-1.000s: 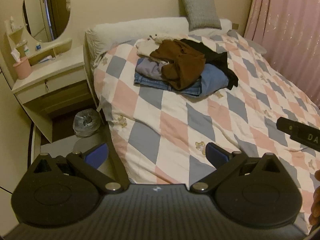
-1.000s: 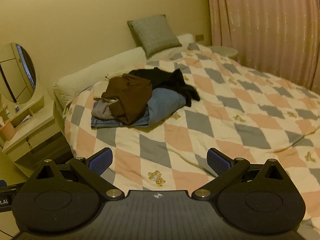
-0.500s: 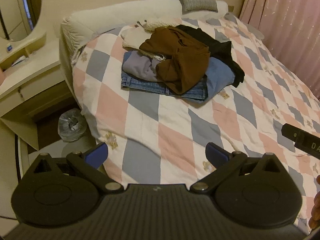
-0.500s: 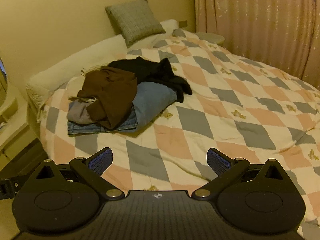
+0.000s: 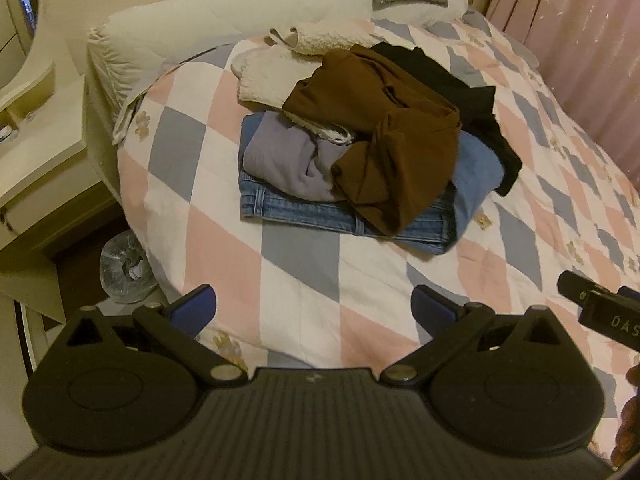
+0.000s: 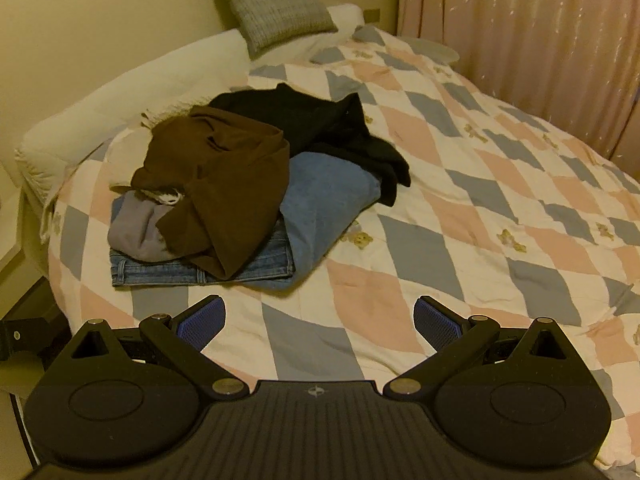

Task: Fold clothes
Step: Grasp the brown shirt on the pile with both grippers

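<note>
A pile of clothes lies on the bed's checked quilt [image 5: 304, 264]: a brown garment [image 5: 384, 140] on top, a black one [image 5: 460, 92] behind, a grey-lilac one [image 5: 288, 160], blue jeans [image 5: 304, 210], a light blue piece [image 5: 476, 176] and a cream fleece [image 5: 272, 72]. The right wrist view shows the brown garment [image 6: 228, 184], the black one [image 6: 312, 124] and the jeans [image 6: 160, 272]. My left gripper [image 5: 314, 306] is open and empty, over the quilt in front of the pile. My right gripper [image 6: 320, 316] is open and empty too, also short of the pile.
A grey cushion [image 6: 272, 0] leans on the wall above a long white bolster [image 5: 224, 20]. Pink curtains [image 6: 520, 40] hang along the bed's far side. A cream dresser [image 5: 36, 168] and a bin with a plastic liner [image 5: 124, 264] stand left of the bed.
Both grippers have moved forward toward the bed, so the clothes pile looks larger and nearer. Both stay open.
</note>
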`<action>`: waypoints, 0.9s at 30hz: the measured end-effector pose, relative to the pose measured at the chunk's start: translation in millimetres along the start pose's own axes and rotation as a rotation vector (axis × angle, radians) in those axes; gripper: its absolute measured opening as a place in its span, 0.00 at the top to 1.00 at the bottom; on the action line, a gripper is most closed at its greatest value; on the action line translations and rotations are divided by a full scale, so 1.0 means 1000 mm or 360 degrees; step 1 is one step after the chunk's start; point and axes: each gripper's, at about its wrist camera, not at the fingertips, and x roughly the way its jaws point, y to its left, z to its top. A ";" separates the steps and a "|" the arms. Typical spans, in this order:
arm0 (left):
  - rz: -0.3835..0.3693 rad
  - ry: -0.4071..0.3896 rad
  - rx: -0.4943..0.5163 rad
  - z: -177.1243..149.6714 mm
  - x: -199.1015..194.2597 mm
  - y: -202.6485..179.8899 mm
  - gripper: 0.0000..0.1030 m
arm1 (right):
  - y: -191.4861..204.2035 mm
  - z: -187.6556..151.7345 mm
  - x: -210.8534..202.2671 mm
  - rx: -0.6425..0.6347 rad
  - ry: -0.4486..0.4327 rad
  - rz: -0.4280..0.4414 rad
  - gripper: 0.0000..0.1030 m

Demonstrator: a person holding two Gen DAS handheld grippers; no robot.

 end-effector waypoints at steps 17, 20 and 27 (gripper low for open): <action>-0.0191 0.0019 0.0222 0.065 0.125 0.018 0.17 | 0.035 0.023 0.120 -0.0065 0.0046 0.0042 0.10; -0.0209 -0.0026 0.0382 0.074 0.140 0.015 0.23 | 0.049 0.029 0.144 -0.0129 0.0050 0.0136 0.23; -0.0280 -0.0062 0.0567 0.092 0.165 0.014 0.35 | 0.090 0.042 0.194 -0.0311 0.0015 0.0258 0.47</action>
